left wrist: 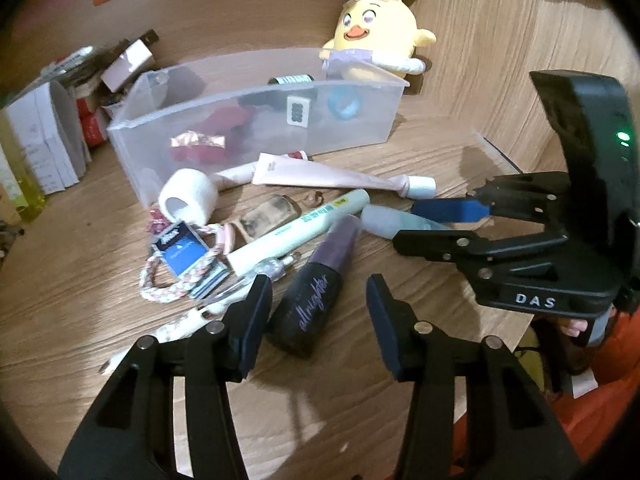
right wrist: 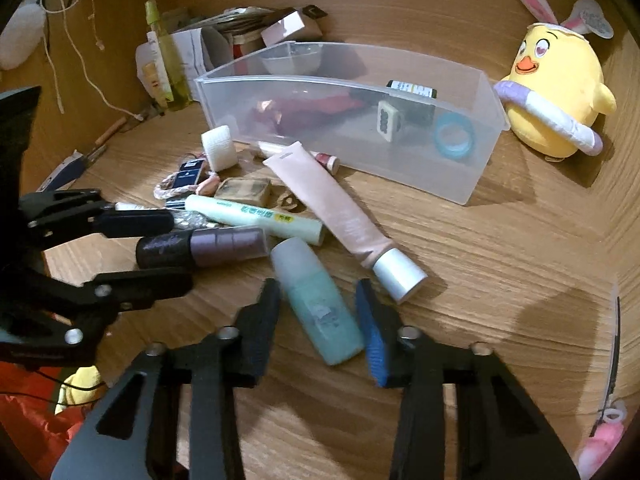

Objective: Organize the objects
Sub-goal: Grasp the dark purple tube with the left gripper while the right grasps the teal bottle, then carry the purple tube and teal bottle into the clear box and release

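Observation:
A dark purple spray bottle lies on the wooden table between the fingers of my left gripper. Its left pad is against the bottle, and a strip of wood shows before the right pad. My right gripper has its pads against both sides of a pale teal bottle lying flat; from the left wrist it is seen at the right gripper. Beyond lie a pink tube, a mint-green tube, a white tape roll and a clear bin holding several small items.
A yellow chick plush stands right of the bin. Boxes and bottles crowd the back left corner. A braided cord with a blue card, a pen and a small brown case lie among the tubes.

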### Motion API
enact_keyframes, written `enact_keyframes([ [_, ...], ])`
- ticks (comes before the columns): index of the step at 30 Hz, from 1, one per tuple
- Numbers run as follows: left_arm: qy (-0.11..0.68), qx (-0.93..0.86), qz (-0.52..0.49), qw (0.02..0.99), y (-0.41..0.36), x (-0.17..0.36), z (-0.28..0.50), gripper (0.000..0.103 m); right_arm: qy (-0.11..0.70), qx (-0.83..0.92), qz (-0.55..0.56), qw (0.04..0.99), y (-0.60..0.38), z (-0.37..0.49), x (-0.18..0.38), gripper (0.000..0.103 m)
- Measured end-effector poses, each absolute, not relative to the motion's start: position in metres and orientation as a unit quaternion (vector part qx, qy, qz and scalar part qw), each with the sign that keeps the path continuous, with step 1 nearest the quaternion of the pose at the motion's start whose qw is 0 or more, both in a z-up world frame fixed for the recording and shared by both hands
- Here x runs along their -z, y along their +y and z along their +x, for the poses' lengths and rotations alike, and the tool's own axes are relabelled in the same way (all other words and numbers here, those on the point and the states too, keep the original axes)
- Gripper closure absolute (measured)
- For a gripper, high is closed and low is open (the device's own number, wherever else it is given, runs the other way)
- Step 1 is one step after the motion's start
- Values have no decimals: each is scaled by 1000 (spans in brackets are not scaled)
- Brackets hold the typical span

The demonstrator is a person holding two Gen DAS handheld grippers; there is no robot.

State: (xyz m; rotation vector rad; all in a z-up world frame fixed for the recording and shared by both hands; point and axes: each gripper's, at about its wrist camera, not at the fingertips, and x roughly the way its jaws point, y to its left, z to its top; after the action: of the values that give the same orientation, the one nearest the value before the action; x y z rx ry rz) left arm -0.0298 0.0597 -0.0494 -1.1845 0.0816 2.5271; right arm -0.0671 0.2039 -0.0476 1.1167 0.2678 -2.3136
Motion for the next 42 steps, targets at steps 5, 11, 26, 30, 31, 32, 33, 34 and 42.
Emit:
enact_keyframes([
  [5, 27, -888, -420, 184, 66, 55, -38, 76, 91, 863, 414, 275, 207, -61, 47, 80],
  [11, 17, -890, -416, 187, 66, 55, -34, 78, 67, 869, 410, 267, 212, -56, 44, 80],
  [26, -22, -922, -352, 157, 50, 10, -37, 78, 42, 901, 342, 264, 219, -60, -4, 80],
  [30, -31, -928, -339, 150, 44, -5, -44, 78, 36, 910, 316, 267, 219, -67, -20, 80],
  [31, -32, -930, -335, 147, 42, -7, -44, 78, 36, 911, 312, 268, 219, -69, -22, 80],
  [32, -33, -932, -332, 144, 41, -11, -46, 78, 36, 912, 307, 268, 218, -71, -26, 80],
  [33, -35, -934, -327, 141, 39, -15, -48, 78, 37, 914, 302, 268, 218, -75, -29, 80],
  [34, -37, -936, -322, 138, 37, -19, -51, 78, 36, 916, 298, 267, 218, -78, -32, 80],
  [42, -50, -942, -315, 105, 28, -33, -79, 78, 26, 915, 296, 272, 219, -107, -41, 80],
])
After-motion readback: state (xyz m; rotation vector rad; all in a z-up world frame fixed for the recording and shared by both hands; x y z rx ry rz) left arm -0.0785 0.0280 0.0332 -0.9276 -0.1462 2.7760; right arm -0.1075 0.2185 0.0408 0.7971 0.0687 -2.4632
